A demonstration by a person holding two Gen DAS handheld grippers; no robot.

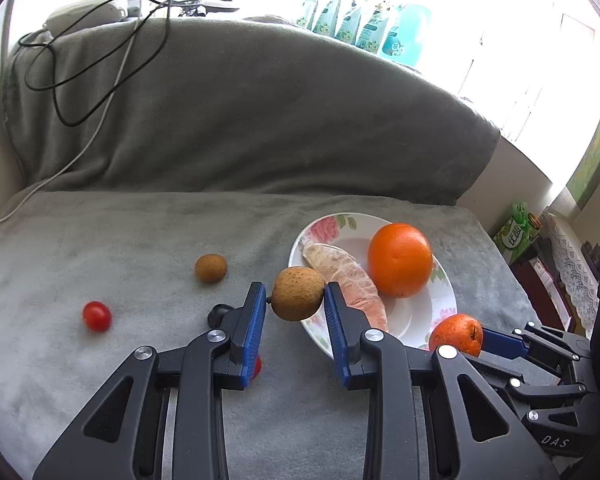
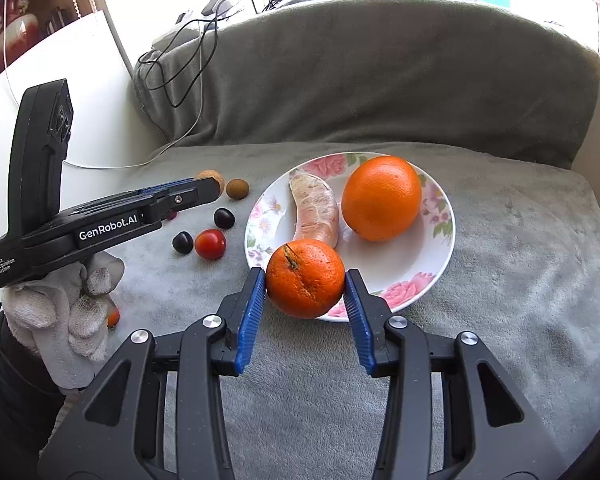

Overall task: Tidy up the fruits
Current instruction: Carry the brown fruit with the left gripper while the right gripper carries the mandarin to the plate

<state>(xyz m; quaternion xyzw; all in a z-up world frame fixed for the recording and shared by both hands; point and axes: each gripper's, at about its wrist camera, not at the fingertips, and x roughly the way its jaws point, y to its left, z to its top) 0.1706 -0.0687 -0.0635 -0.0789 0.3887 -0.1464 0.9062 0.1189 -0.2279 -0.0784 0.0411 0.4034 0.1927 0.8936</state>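
A small brown fruit (image 1: 297, 299) sits clamped in the left claw (image 1: 295, 300), raised beside the flowered plate (image 1: 444, 300). The right claw (image 2: 305, 280) grips a tangerine (image 2: 305, 278) at the plate's near rim (an orange (image 2: 381, 198) and a peeled segment (image 2: 314, 210) lie inside). A cherry tomato (image 1: 97, 316) rests on the grey blanket (image 1: 140, 248).

orange (image 2: 381, 197) on plate (image 2: 404, 268), tomato (image 2: 210, 244) left
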